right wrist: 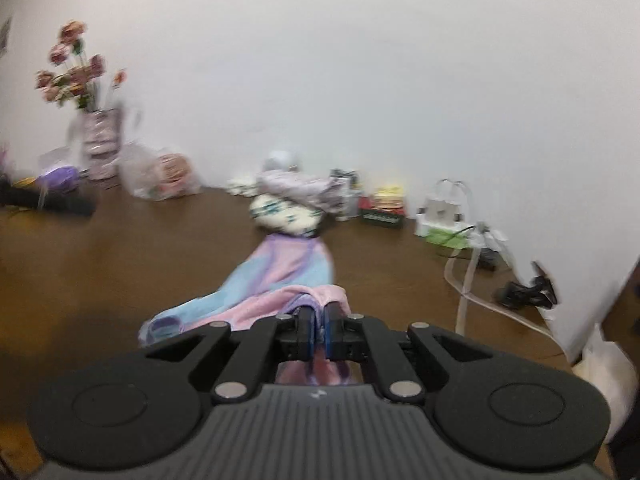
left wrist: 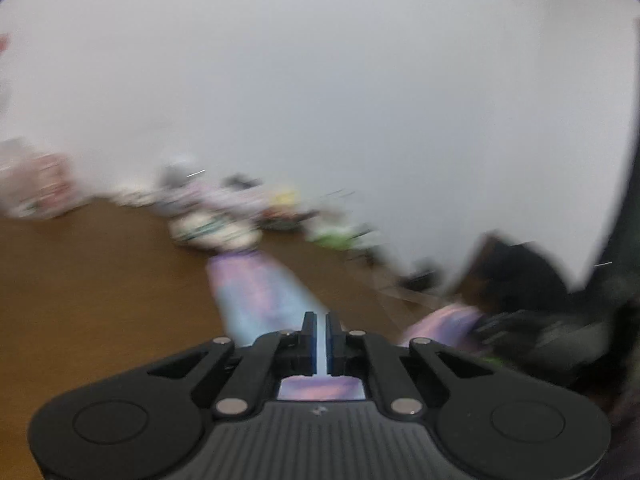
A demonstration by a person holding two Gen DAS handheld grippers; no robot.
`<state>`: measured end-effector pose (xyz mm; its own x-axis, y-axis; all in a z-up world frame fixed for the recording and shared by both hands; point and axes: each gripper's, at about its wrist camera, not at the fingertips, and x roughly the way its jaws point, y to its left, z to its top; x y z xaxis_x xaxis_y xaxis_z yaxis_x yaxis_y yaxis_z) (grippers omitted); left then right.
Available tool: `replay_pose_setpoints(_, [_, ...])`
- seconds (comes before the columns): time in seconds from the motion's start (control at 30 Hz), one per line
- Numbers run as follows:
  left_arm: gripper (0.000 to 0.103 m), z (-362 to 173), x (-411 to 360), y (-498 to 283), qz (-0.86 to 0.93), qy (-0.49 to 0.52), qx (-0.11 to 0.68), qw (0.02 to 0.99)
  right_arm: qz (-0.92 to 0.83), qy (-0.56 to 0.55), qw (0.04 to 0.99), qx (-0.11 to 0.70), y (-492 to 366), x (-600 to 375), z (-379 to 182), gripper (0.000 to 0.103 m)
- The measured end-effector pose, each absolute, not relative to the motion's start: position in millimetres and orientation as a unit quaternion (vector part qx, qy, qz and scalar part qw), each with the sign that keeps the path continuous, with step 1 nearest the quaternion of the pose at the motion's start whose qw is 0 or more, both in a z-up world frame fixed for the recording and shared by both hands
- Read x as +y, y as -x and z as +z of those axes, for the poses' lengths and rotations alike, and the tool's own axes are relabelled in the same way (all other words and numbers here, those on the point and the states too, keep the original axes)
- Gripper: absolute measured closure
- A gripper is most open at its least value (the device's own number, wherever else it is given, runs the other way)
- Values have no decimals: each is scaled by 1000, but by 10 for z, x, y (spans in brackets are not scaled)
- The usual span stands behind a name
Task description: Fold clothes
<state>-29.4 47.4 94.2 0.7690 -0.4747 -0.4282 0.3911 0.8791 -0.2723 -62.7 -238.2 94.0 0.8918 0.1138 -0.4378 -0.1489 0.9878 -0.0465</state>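
Only right view: flowers (right wrist: 72, 64) beyond pastel garment (right wrist: 276, 276).

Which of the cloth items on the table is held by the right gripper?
The pink-and-blue garment, stretched toward the right gripper whose pads clamp its pink fold. The white patterned bundle lies untouched near the wall.

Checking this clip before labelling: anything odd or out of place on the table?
Nothing damaged or spilled. The pink-and-blue garment lies stretched and bunched, unfolded, across the table, with clutter along the wall. Both hand-held grippers, left and right, are shut on the garment. The left view is blurred.
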Motion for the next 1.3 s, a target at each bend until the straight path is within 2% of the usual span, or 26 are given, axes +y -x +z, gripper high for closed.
replay_pose_setpoints(0.07, [97,825,439,262,-197,71,265,941,53,24,966,250,470,-2464,861,88])
replay_pose_setpoints(0.1, [94,801,428,281,-192,62,268,942,43,20,963,264,411,-2486,811,77])
replay_pose_setpoints(0.13, [80,792,421,318,-194,54,264,943,34,19,962,271,391,-2501,776,57])
replay_pose_setpoints(0.17, [55,787,412,357,-197,45,261,944,29,17,963,269,413,-2527,763,45])
replay_pose_setpoints(0.2, [43,784,413,398,-199,36,255,945,26,16,964,264,450,-2558,759,23])
replay_pose_setpoints(0.23, [29,781,419,440,-201,27,248,947,24,12,966,259,487,-2595,750,15])
replay_pose_setpoints(0.27, [26,785,420,483,-205,19,242,948,25,3,967,255,522,-2638,748,15])
replay_pose_setpoints(0.37, [26,708,294,526,-248,-5,255,935,47,-33,962,266,546,-2748,727,15])
replay_pose_setpoints(0.47, [26,565,68,370,-258,-41,275,925,82,-59,950,294,506,-2744,646,17])
replay_pose_setpoints(0.57, [30,520,-166,149,-259,-97,284,918,90,-57,943,316,457,-2615,548,25])
replay_pose_setpoints(0.63, [30,483,-289,-35,-281,-131,290,905,97,-66,944,309,524,-2549,537,30])
replay_pose_setpoints(0.7, [36,400,-405,-229,-311,-156,318,882,123,-81,945,290,591,-2512,578,32])
replay_pose_setpoints(0.73, [52,339,-456,-338,-318,-165,339,870,137,-86,946,282,596,-2490,605,32])
replay_pose_setpoints(0.77, [79,288,-482,-415,-322,-168,356,861,146,-88,946,276,579,-2464,623,32])
replay_pose_setpoints(0.8, [94,246,-497,-487,-325,-164,372,854,152,-92,944,278,528,-2428,621,32])
replay_pose_setpoints(0.83, [102,222,-482,-527,-326,-156,377,853,156,-97,941,284,448,-2403,595,35])
replay_pose_setpoints(0.97, [103,288,-228,-471,-302,-99,354,879,156,-146,914,345,-10,-2383,351,53])
replay_pose_setpoints(1.0, [103,327,-131,-424,-288,-80,344,890,163,-161,903,362,-131,-2366,270,67])
replay_pose_setpoints(1.03, [103,369,-25,-370,-271,-59,332,902,169,-168,896,375,-214,-2337,209,96])
replay_pose_setpoints(1.1, [103,417,197,-245,-222,-28,311,923,179,-153,901,363,-225,-2237,229,100])
replay_pose_setpoints(1.23, [103,415,515,23,-180,-2,309,934,265,-107,915,286,296,-2219,630,101])
replay_pose_setpoints(1.3, [93,442,595,171,-193,0,303,933,292,-86,911,279,654,-2368,786,101])
